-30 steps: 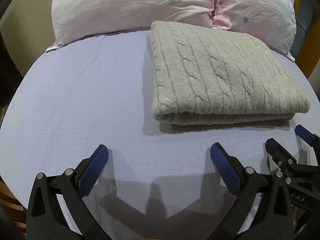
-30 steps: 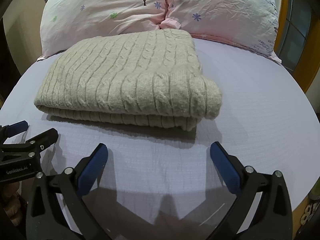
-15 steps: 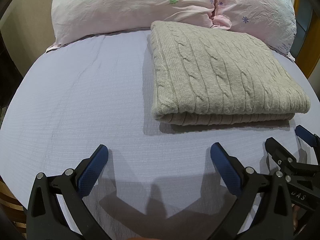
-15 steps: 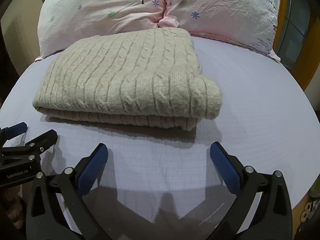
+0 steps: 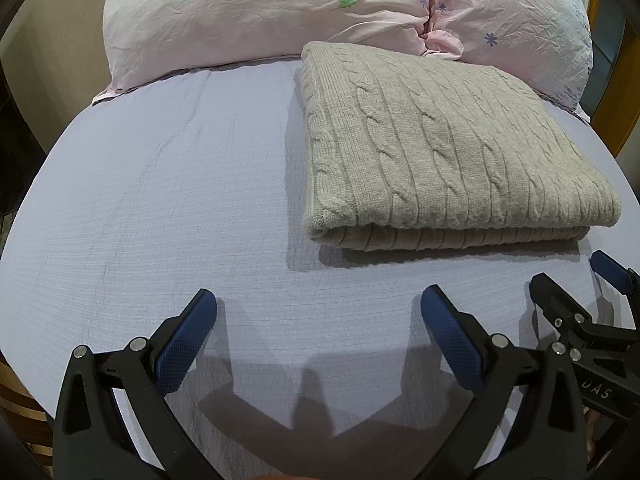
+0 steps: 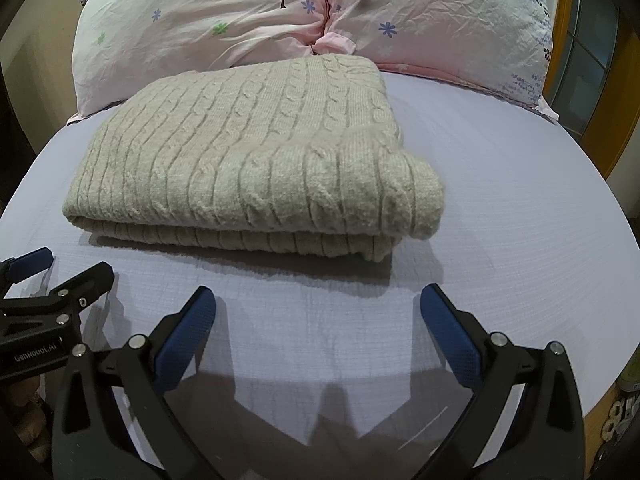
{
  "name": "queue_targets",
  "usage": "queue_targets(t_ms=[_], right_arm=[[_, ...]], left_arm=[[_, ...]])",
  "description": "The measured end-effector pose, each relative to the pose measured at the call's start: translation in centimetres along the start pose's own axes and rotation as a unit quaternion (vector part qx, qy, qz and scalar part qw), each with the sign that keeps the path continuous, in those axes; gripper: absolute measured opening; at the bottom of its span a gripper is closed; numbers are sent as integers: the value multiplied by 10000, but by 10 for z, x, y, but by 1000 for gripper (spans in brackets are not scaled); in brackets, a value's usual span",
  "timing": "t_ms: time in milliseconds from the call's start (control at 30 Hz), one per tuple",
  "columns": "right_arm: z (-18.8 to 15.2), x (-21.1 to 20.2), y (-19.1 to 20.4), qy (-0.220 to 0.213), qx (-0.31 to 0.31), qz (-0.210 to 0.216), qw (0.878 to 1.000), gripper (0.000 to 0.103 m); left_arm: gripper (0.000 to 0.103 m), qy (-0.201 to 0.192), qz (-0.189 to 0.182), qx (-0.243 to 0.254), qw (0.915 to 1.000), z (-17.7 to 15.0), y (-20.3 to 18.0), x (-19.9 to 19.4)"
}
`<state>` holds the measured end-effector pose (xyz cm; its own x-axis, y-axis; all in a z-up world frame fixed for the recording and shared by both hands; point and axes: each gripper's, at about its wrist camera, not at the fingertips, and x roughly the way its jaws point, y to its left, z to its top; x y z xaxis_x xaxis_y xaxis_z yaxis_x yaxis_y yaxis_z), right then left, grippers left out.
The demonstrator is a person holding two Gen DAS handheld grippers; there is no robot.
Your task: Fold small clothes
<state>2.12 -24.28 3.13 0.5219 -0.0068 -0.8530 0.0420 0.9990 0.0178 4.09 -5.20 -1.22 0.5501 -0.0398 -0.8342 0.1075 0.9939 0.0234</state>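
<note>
"GenRobot.AI" reads on the left gripper (image 6: 60, 280); right gripper (image 6: 318, 312) shows "DAS", cut off; both jaws wide, cable-knit sweater (image 6: 256, 160) folded mid-bed (image 6: 520, 200)

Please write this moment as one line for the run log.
sweater: folded, flat on bed, by pillows | left gripper: open, empty | right gripper: open, empty | contact: none
</note>
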Motion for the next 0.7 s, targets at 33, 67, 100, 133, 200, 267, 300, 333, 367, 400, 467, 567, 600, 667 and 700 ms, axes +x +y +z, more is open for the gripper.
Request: queue_targets(t_ms=[33,67,100,133,200,267,300,333,367,400,467,567,600,667,700], right_arm=[[0,0,0,0,0,0,10000,101],[0,0,0,0,1,-1,10000,101],[0,0,0,-1,2,-1,10000,101],[0,0,0,-2,3,-2,10000,101],[0,0,0,-6,4,-1,10000,101],[0,0,0,-4,2,-1,10000,101],[0,0,0,-6,2,-1,10000,101],[0,0,0,-6,3,-1,10000,101],[0,0,0,-6,2,-1,10000,101],[0,-1,0,-8,4,-3,10000,101],[0,-1,0,-10,5,-4,10000,101],[0,-1,0,-11,6,-5,10000,101],[0,-1,0,-11,7,-6,10000,101],[0,-1,0,-13,10,-6,10000,101],[0,-1,0,-13,10,-6,10000,101]], left_arm=[[102,0,0,1,10000,0,0,0],[102,-1,0,-1,10000,0,0,0],[102,0,0,0,10000,0,0,0],[102,0,1,-1,10000,0,0,0],[102,7,1,-2,10000,0,-1,0],[102,36,-7,1,10000,0,1,1],[102,48,-6,3,10000,0,1,1],[102,53,-9,9,10000,1,1,1],[102,53,-8,13,10000,1,1,1],[102,48,-11,19,10000,1,1,1],[102,47,-12,21,10000,2,2,1],[102,42,-13,22,10000,2,2,1],[102,41,-14,26,10000,2,2,1],[102,38,-18,33,10000,3,3,2],[102,39,-17,33,10000,3,3,2]])
